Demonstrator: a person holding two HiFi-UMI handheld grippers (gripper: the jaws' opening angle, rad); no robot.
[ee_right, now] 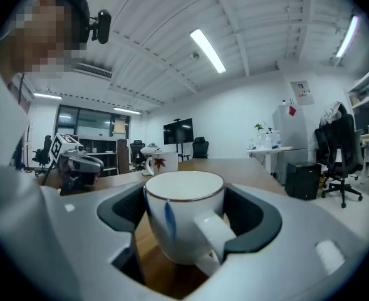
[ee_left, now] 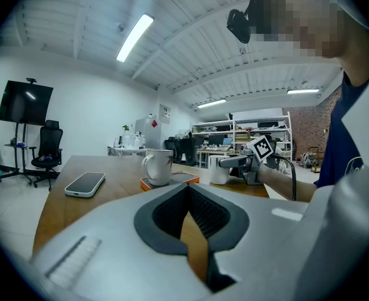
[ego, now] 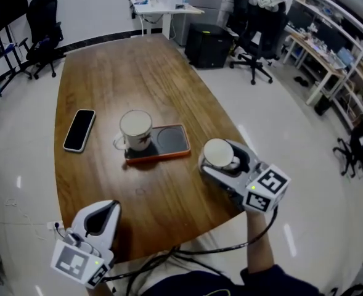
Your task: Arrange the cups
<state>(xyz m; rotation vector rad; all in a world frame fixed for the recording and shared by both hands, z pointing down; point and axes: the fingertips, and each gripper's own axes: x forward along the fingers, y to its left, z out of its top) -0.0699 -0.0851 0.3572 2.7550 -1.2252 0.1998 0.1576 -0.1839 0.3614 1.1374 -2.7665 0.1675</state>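
Note:
A white cup with a red leaf print [ego: 135, 129] stands on the left half of an orange-rimmed dark tray [ego: 172, 142] in the middle of the wooden table [ego: 107, 79]. My right gripper [ego: 221, 159] is at the table's right edge, shut on a second white cup [ego: 218, 153]. In the right gripper view this cup [ee_right: 178, 221] fills the gap between the pads, upright, with a blue mark on its side and its handle toward the camera. My left gripper [ego: 104, 213] rests at the near table edge, shut and empty [ee_left: 187, 199]. From there the leaf cup [ee_left: 158, 167] is straight ahead.
A black phone [ego: 79, 129] lies on the table left of the tray. Office chairs [ego: 255, 36], a black cabinet [ego: 209, 45] and a white desk [ego: 166, 10] stand beyond the table's far end. Shelves line the right wall. Cables hang below the near edge.

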